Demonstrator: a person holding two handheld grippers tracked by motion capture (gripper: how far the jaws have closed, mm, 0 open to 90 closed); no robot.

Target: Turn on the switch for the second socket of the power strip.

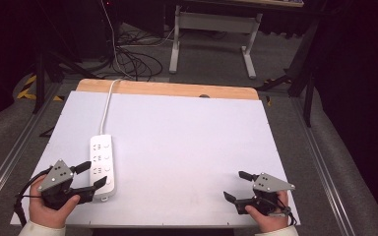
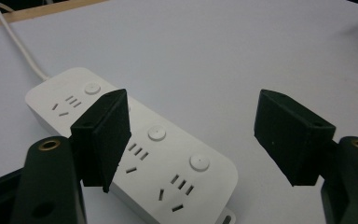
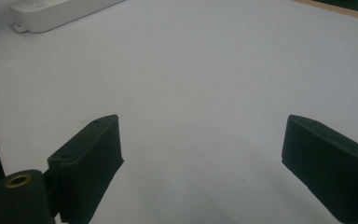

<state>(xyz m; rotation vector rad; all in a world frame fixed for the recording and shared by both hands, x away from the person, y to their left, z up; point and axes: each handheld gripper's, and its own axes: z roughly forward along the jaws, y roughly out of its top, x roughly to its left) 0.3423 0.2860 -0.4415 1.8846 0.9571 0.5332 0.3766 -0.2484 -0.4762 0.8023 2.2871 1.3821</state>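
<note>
Approach is the step in hand: the left gripper (image 1: 91, 175) hangs at the near end of the power strip (image 1: 103, 166), its jaws spread with nothing clamped between them. From the high view the strip lies lengthwise on the left part of the desk (image 1: 187, 142), its white cord (image 1: 107, 105) running away toward the far wooden edge. From the left gripper view the strip (image 2: 140, 149) sits below and ahead of the jaws, one jaw over its middle and the other out over bare desk, so the strip is not yet straddled and no pad presses on it. The right gripper (image 1: 238, 186) rests near the desk's right front corner, well apart from the strip, jaws wide and empty; in its own view the strip's end (image 3: 51, 14) shows far off at the top left. I judge the next move calls for shifting the left gripper sideways until both jaws flank the strip's near end, then lowering and closing on its sides
</note>
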